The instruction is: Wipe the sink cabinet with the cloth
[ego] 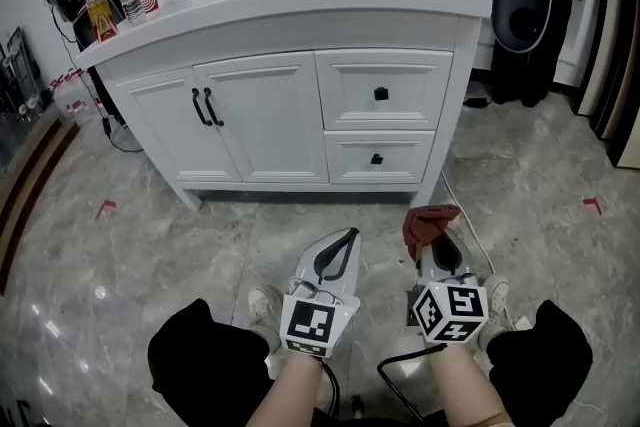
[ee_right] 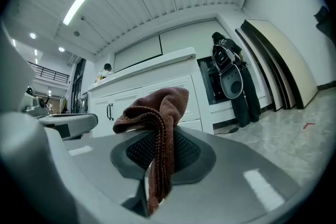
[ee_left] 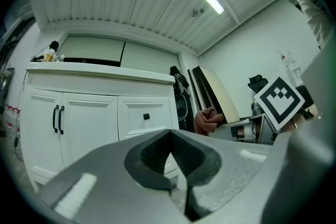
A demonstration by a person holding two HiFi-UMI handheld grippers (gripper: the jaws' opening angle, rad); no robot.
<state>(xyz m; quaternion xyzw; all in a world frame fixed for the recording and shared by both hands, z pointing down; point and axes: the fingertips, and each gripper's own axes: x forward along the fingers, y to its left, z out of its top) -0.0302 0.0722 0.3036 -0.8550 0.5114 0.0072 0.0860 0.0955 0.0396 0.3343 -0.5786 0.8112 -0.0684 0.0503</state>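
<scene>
The right gripper (ego: pixel 437 253) pinches the reddish-brown cloth (ego: pixel 428 221) in its closed jaws. The cloth bunches forward, ready for wiping, well short of the white sink cabinet (ego: pixel 262 123). The left gripper (ego: pixel 337 255), jaws together on nothing, idles equally far from the cabinet.

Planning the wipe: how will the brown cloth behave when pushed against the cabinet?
Probably floppy: the cloth droops over the right hand-held gripper. Its looped weave likely grips, so it may bunch rather than slide.
</scene>
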